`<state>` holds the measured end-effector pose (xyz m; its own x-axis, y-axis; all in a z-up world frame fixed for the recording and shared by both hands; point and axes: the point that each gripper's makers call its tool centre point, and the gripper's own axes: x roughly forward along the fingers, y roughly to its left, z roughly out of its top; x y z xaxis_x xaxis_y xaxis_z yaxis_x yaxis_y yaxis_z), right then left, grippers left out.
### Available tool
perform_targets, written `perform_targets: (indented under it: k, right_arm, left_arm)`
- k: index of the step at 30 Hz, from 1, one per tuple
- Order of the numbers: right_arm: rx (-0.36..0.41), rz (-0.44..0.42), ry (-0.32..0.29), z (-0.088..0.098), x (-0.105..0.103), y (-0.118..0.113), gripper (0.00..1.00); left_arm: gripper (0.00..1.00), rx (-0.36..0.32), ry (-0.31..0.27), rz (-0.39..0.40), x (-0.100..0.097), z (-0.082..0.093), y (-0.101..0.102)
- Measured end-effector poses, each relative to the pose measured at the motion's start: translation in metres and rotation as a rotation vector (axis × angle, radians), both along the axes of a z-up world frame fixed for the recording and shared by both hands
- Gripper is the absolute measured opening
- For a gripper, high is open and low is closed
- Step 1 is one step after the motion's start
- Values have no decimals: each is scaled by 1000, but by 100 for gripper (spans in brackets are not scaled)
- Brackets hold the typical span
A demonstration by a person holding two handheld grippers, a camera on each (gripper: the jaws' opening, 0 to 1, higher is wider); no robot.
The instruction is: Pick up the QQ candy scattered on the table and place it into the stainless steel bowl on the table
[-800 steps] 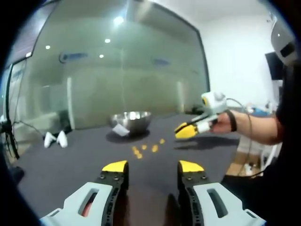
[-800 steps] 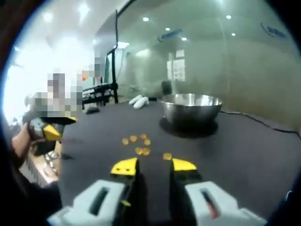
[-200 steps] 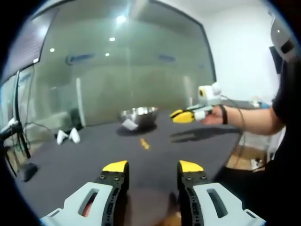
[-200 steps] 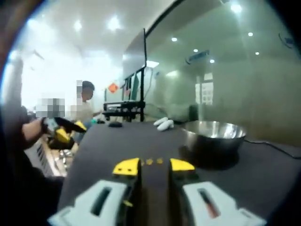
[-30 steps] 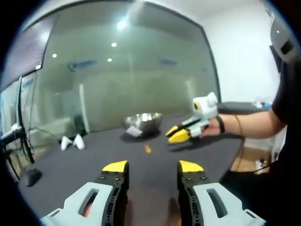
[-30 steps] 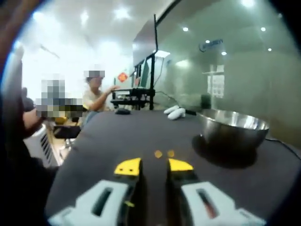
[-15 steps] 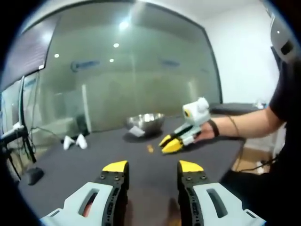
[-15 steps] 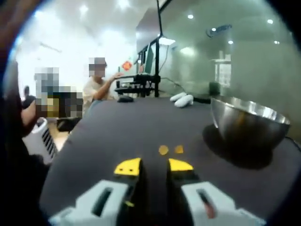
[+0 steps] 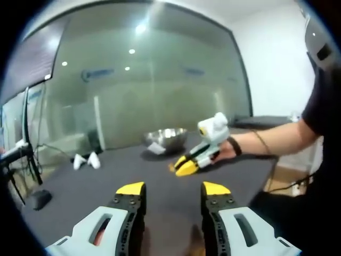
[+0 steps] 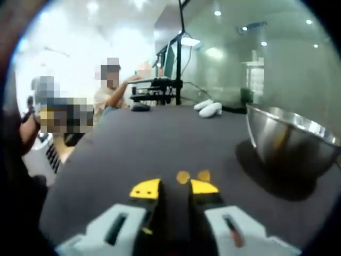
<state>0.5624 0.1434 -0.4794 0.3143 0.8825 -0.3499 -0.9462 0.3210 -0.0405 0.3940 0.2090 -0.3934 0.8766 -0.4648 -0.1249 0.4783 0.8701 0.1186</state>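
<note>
Two orange QQ candies (image 10: 183, 176) lie side by side on the dark table, just past the yellow tips of my right gripper (image 10: 175, 188), which is open with nothing between its jaws. The stainless steel bowl (image 10: 290, 141) stands on a dark mat to the right of them. In the left gripper view the right gripper (image 9: 186, 166), held by a hand, points down at the table in front of the bowl (image 9: 165, 137) and covers the candies. My left gripper (image 9: 173, 188) hangs open over the near table, well short of them.
Two white oblong objects (image 10: 208, 108) lie at the far end of the table (image 10: 122, 144), also seen in the left gripper view (image 9: 85, 159). A glass wall runs behind the table. A seated person and a desk are beyond the table's far left edge.
My right gripper has come down and forward until its tips nearly reach the two candies; in the left gripper view it has slid left and lower. The left gripper has stayed put.
</note>
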Motion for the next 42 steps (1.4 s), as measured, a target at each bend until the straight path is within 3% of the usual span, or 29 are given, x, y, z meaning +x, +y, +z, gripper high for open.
perform_targets:
  k: [11,30,35,42]
  right_arm:
    - [-2,0,-18,0,5,5,9]
    - [2,-9,-34,4,4,3,8]
    - [64,-36,-56,28,3,-7,8]
    - [183,-178,-159,89,31,-43,8]
  left_arm:
    - [42,5,4,7,1,-1,3]
    - [42,-1,0,7,2,0,3]
    - [42,-1,2,8,2,-1,3]
    - [42,2,1,-6,4,-1,-1]
